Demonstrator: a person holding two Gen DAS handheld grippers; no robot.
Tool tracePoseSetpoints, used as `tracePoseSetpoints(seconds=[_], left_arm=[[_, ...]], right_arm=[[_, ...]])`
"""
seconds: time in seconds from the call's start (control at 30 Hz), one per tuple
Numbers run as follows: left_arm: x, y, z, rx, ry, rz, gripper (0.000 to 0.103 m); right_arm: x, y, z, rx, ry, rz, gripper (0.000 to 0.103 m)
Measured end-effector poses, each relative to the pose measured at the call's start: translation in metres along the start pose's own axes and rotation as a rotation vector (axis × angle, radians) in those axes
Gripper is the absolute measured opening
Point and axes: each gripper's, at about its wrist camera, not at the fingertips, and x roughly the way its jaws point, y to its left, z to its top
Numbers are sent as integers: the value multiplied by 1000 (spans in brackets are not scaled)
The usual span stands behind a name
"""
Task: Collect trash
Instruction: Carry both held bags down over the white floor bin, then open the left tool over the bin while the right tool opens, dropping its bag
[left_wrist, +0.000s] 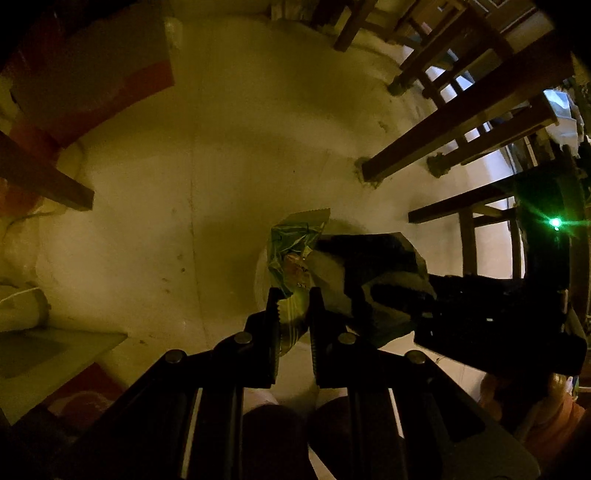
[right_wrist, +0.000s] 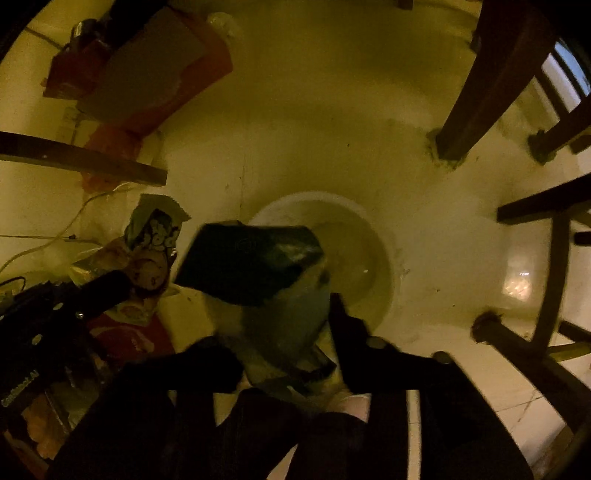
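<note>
My left gripper (left_wrist: 294, 301) is shut on a crumpled green snack wrapper (left_wrist: 293, 251), held above a white round bin (left_wrist: 263, 273) on the floor. My right gripper (right_wrist: 284, 332) is shut on a dark green and white wrapper (right_wrist: 255, 262), held over the same bin (right_wrist: 373, 236). In the left wrist view the right gripper (left_wrist: 384, 295) comes in from the right with its dark wrapper (left_wrist: 373, 251) beside the green one. In the right wrist view the left gripper (right_wrist: 118, 284) comes in from the left with the snack wrapper (right_wrist: 155, 236).
Dark wooden chair and table legs (left_wrist: 443, 136) stand at the right on the pale tiled floor (left_wrist: 184, 155). A cardboard box (left_wrist: 92, 74) lies at the upper left. Another leg (right_wrist: 81, 158) crosses the left. A white cable (right_wrist: 55, 236) runs along the floor.
</note>
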Motion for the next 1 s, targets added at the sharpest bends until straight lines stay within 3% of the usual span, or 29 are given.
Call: tracePoseSetpoints(seconds=[0.13,0.23,0.37,0.5,0.63,0.77,1.0], left_arm=[[17,-7,0,8,34,-19,13],[26,-12,0,21,46,-22,13],[34,-17,2,20,62,-62,14],[40,-31,6,33,110,-44,45],[29,-40,7,48,113,-31,47],[0,-44,8,49,96,-12,47],[-104,-54,15,41,8,-1,47]], right_arm=[[3,-7,-7,21,2,7,43],[-4,-12,-12,18,-1,-30,58],[-11,-16,-17,46,-26,-37,58],[-26,-16,-18,46,-52,-70,58],[-53,-11,-19,40,-75,-75,58],[-76,-5,-19,33,-93,-77,58],[-146,19,-16,20,-132,-63,58]])
